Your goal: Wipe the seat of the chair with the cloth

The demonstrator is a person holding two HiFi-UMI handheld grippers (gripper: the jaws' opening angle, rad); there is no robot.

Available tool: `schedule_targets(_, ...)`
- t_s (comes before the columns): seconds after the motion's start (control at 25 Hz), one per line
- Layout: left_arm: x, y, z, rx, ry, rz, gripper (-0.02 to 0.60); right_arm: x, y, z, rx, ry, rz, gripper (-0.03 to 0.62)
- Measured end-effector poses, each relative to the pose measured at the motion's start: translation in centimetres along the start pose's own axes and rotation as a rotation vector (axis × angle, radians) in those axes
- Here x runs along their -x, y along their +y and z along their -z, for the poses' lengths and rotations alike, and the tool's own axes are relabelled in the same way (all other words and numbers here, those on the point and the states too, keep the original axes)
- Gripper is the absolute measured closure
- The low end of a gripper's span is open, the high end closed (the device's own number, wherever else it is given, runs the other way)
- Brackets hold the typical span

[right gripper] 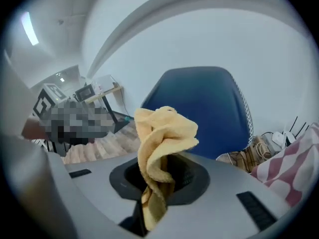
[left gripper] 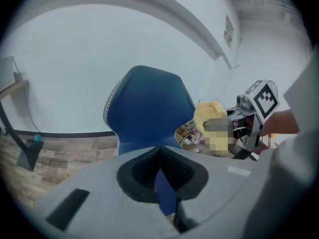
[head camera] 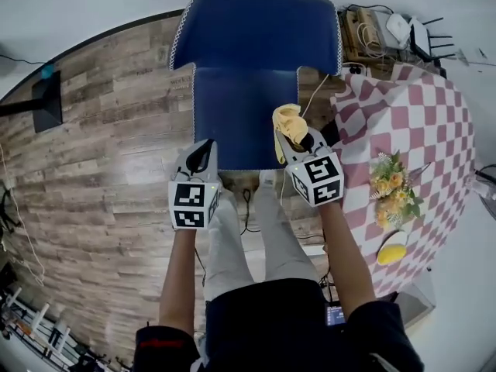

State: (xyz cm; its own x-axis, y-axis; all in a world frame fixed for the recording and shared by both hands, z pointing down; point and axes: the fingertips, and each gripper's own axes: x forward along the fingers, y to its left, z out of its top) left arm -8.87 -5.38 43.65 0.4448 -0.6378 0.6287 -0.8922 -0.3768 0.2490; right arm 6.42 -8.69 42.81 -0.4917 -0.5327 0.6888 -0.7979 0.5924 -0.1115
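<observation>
A blue chair (head camera: 248,60) stands ahead of me, its seat (head camera: 244,118) bare and its backrest (left gripper: 147,108) rising behind. My right gripper (head camera: 291,134) hovers over the seat's front right corner, shut on a crumpled yellow cloth (right gripper: 162,156) that bunches up above the jaws and hangs down below them. In the head view the cloth (head camera: 288,126) sticks out past the gripper tip. My left gripper (head camera: 203,157) hangs above the seat's front left corner, jaws together with nothing between them. The left gripper view shows the cloth (left gripper: 210,119) off to the right.
A table with a red-and-white checked cloth (head camera: 418,130) stands at the right, carrying yellow flowers (head camera: 394,188) and a yellow item (head camera: 393,250). Cables and boxes (head camera: 372,33) lie behind it. A black stand (head camera: 43,103) sits on the wooden floor at left. My legs are just below the seat's front edge.
</observation>
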Motion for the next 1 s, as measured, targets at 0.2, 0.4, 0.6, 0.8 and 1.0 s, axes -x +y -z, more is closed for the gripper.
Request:
schedule_targets(0.2,4.3,-1.4,-6.6,0.006,-0.097,0.015,0.563,4.9,0.6,-8.2,-0.036,-0.186,0.009,0.540)
schedule_targets(0.4,10.0,-2.4,-12.7,-0.020,-0.186,0.012,0.563,10.6,1.1,-14.7,-0.015,-0.313,0.033,0.540)
schedule_targets(0.6,15.0,-4.2,-18.4,-0.074,-0.294,0.002,0.563,15.7,2.3,-19.6,0.036,-0.377,0.030,0.540)
schedule_targets(0.8,20.0,-6.7,-22.9,-0.137,-0.359,0.000,0.563,20.8,5.3,-24.1,0.105,-0.470,0.036,0.540)
schedule_targets(1.0,24.4,-9.2,-26.5,-0.199,-0.418,0.015,0.563,26.3,6.9,-28.1,0.171,-0.569,0.050,0.540)
